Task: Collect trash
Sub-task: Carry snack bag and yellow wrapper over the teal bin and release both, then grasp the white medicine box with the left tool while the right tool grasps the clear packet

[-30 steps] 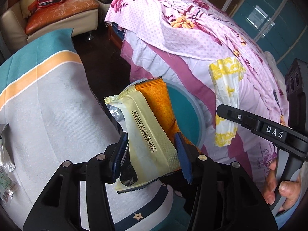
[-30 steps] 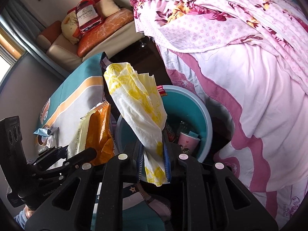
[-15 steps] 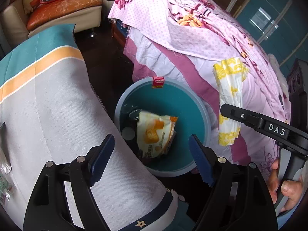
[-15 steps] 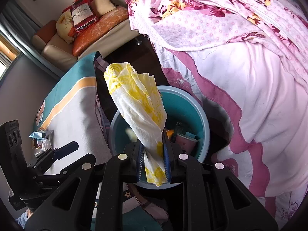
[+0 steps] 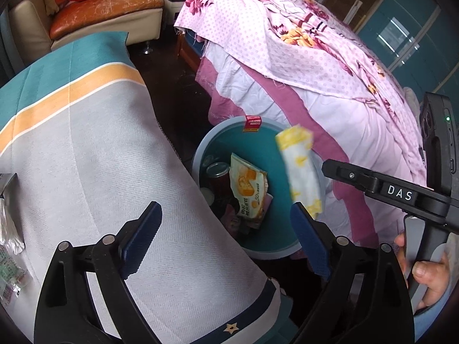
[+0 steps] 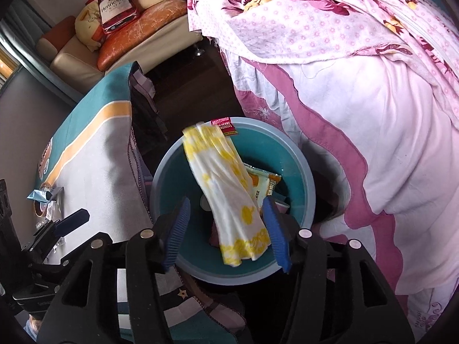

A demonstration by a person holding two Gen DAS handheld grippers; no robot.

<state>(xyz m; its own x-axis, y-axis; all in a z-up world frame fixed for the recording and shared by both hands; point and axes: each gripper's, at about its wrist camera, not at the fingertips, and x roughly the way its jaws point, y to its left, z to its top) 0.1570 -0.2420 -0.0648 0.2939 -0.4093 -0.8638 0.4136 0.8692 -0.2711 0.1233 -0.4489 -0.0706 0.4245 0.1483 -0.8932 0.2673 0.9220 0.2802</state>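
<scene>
A round teal bin (image 5: 259, 253) (image 6: 309, 189) stands on the floor between table and bed. Inside it lie a yellow-orange snack wrapper (image 5: 248, 192) (image 6: 261, 186), a can (image 5: 218, 172) and other trash. My left gripper (image 5: 226, 238) hangs over the bin's near edge, its jaws opening wide with nothing between them. My right gripper (image 6: 226, 229) is above the bin with its jaws opening. A white-and-yellow wrapper (image 6: 229, 195) (image 5: 301, 169), blurred, is loose between them and hangs over the bin. One of the right gripper's fingers (image 5: 358, 177) shows in the left wrist view.
A table under a grey, orange and teal cloth (image 5: 86, 157) stands left of the bin, with small wrappers (image 5: 8, 229) (image 6: 43, 197) on it. A bed with pink floral covers (image 6: 373, 114) is on the right. A sofa with cushions (image 5: 100, 8) is behind. A red label (image 5: 252, 123) hangs on the bin's rim.
My left gripper opened and its yellow and orange snack wrappers dropped into the bin. My right gripper, shut on the white-and-yellow wrapper before, has spread its jaws and the wrapper is slipping down.
</scene>
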